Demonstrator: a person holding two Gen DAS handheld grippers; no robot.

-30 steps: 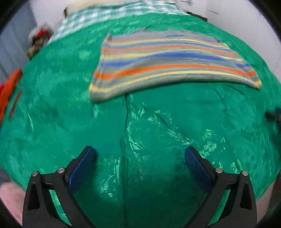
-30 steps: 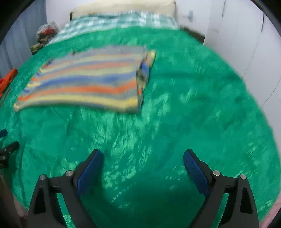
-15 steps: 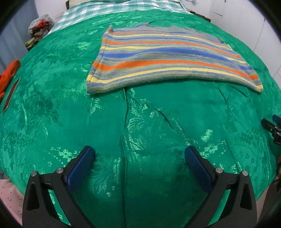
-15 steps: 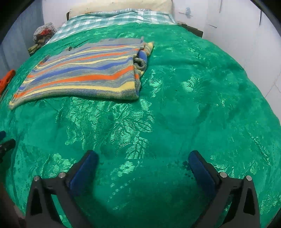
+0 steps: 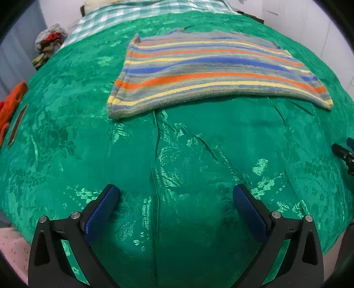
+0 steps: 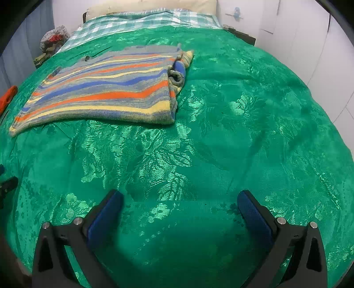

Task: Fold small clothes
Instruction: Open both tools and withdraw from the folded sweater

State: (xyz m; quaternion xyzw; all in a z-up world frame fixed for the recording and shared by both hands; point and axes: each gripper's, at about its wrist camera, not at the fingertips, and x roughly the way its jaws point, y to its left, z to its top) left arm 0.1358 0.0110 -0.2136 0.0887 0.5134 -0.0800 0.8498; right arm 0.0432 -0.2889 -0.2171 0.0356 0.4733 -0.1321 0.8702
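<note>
A striped knit sweater (image 5: 210,73) in grey, blue, orange and yellow lies folded flat on the green bedspread (image 5: 177,159). It also shows in the right wrist view (image 6: 106,90), with a rolled sleeve cuff (image 6: 177,76) at its right edge. My left gripper (image 5: 176,195) is open and empty, well short of the sweater's near hem. My right gripper (image 6: 180,200) is open and empty, below and right of the sweater. The right gripper's tip shows at the right edge of the left wrist view (image 5: 345,152).
A checked blanket (image 6: 143,21) and a pillow (image 6: 154,5) lie at the head of the bed. An orange garment (image 5: 11,104) lies at the bed's left edge. A pile of clothes (image 5: 48,44) sits at the far left. White walls (image 6: 309,44) stand to the right.
Both grippers have drawn back a little and steadied; the sweater lies as before. Both stay open.
</note>
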